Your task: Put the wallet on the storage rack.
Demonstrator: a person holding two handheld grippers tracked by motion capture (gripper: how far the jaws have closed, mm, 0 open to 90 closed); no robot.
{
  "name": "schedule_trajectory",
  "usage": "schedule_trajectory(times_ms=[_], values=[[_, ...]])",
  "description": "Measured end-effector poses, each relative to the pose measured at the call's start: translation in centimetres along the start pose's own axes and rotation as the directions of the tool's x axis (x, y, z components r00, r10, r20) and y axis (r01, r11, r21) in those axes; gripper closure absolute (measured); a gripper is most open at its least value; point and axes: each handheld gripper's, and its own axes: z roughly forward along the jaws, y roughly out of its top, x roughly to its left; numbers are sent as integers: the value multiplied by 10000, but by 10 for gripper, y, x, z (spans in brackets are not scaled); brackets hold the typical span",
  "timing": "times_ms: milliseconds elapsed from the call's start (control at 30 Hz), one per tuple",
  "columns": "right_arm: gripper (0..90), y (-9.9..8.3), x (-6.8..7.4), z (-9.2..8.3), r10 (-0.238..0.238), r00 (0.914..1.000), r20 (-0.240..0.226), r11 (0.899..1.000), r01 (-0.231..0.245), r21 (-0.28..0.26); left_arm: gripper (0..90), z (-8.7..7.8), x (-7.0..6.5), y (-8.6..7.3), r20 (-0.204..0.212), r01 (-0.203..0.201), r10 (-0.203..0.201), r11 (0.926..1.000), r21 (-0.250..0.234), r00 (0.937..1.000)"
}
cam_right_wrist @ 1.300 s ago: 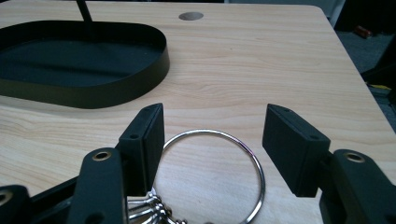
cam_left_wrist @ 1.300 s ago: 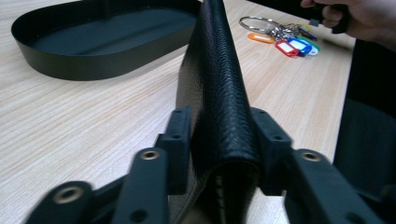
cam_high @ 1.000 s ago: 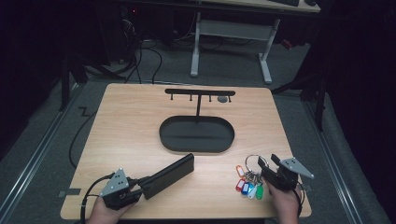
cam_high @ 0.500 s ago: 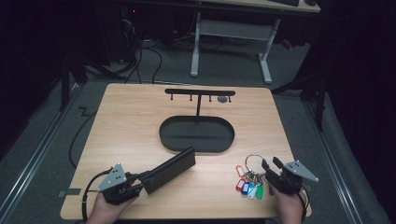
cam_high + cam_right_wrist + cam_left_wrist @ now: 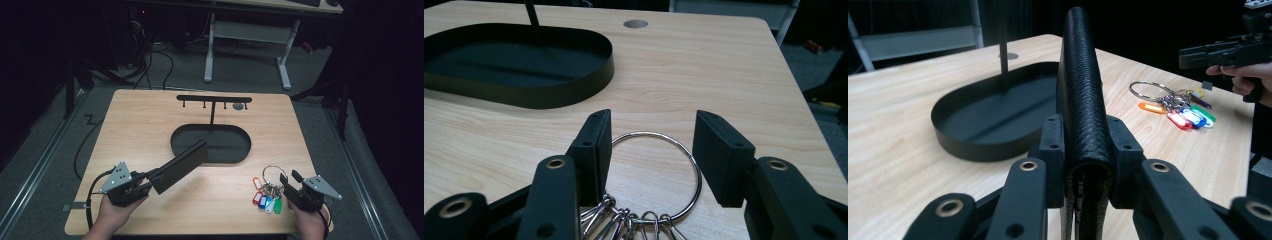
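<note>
While the left gripper (image 5: 1083, 150) is clamped on the wallet (image 5: 179, 166) to lift it toward the tray (image 5: 240, 155), the right gripper (image 5: 651, 150) is apart w/ its jaws closing round the key ring (image 5: 655, 175), not pinching yet.

Grainy leather wallet (image 5: 1081, 85), shiny metal key ring (image 5: 657, 175)

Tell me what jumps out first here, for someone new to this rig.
The black wallet clamped in the left gripper, held above the table's near left and angled toward the oval black tray at centre. Then the key ring with coloured tags, lying near right, its big ring between the right gripper's open jaws, which have just been closing.
</note>
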Motion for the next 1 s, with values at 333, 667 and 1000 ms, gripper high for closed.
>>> schedule_trajectory(times_ms=[333, 667, 1000], values=[[503, -5, 0, -5, -216, 9997, 129, 9997, 216, 64, 739, 29, 17, -2, -73, 384, -383, 9992, 115, 9992], [503, -7, -2, -1, -102, 9999, 134, 9997, 99, 201, 739, 58, 29, 12, 23, 280, -280, 9993, 233, 9996], [504, -6, -4, -4, 79, 9999, 90, 9999, -79, 62, 739, 96, 41, 29, 111, 129, -136, 9980, 622, 9998]])
